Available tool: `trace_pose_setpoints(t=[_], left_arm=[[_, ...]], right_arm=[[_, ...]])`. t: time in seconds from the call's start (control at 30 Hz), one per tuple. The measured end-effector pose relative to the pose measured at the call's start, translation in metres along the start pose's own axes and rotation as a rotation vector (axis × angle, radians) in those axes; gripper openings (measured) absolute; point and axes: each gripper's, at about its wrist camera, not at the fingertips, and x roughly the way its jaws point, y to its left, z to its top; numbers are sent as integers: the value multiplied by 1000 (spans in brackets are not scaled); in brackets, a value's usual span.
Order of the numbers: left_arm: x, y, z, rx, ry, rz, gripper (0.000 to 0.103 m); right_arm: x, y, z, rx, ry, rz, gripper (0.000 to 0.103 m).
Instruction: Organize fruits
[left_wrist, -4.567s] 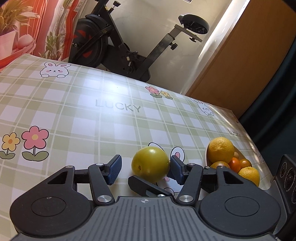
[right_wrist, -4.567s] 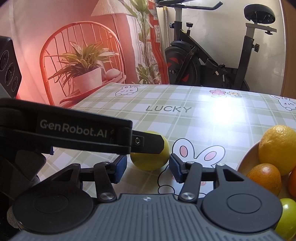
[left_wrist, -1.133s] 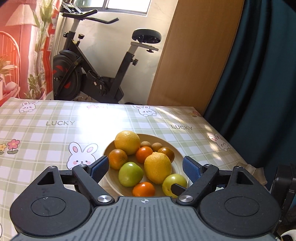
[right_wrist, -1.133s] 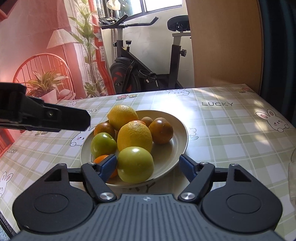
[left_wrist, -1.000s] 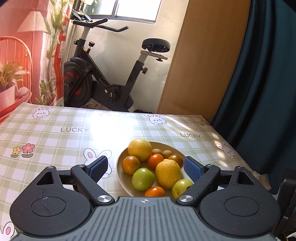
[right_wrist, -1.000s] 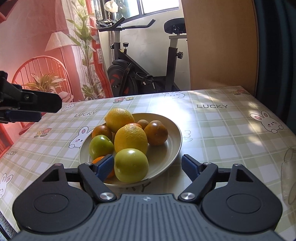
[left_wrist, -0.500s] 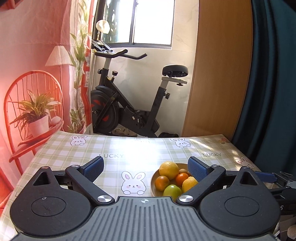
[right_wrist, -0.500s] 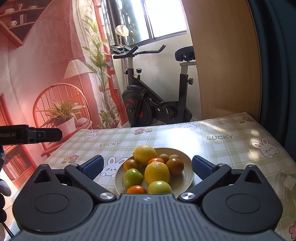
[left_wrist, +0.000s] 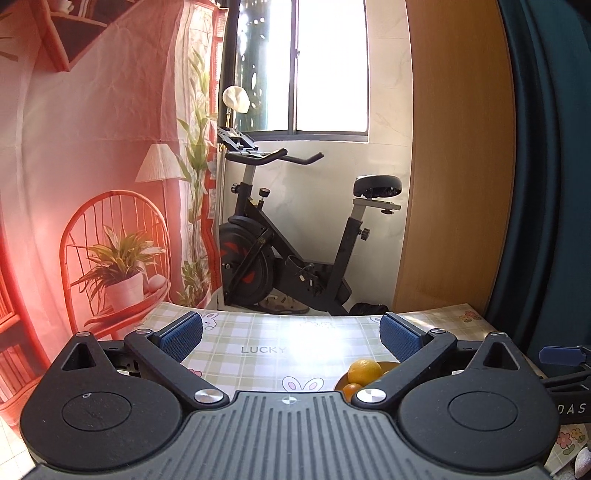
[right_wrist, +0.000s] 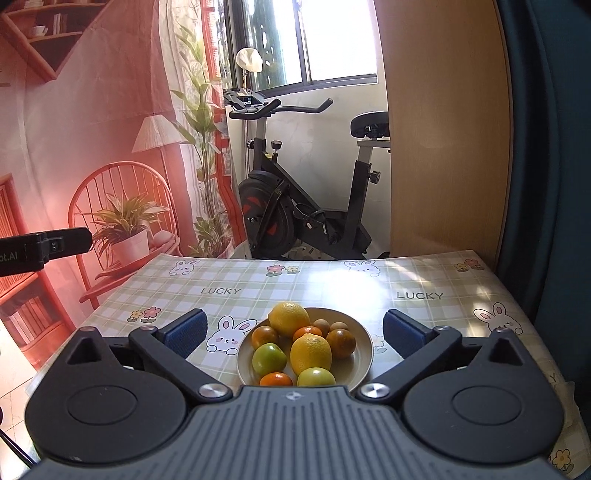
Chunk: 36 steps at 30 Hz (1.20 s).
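Pulled back and up from the plate (right_wrist: 364, 360) since a second ago; left gripper (left_wrist: 291, 335) opening, right gripper (right_wrist: 292, 328) spread wide, both empty. Fruits (right_wrist: 310, 352) piled on plate: round, firm, slick, prone to roll; best pinched across the middle.

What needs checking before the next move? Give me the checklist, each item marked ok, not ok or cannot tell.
1. Left hand-held gripper open and empty: ok.
2. Right hand-held gripper open and empty: ok.
3. All visible fruit lies inside the plate: ok.
4. Lemon and green apple rest in the plate, none over the rim: ok.
5. No loose fruit on the visible checked tablecloth: ok.
6. Table area beneath the hand-held grippers: cannot tell.
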Motion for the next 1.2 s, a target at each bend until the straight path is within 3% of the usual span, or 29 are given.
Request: trace_pose_setpoints(t=[0.27,0.53,1.2], left_arm=[[-7,8,-2,-56,4,-35,103],[-14,8,-1,-72,1,2,103],[-11,3,1,-24,23,-2,103]], right_arm=[[-17,1,5,5,-16,-16,103],[-24,3,6,2,-29,-19,103],[-25,4,7,0,-29,-17,103]])
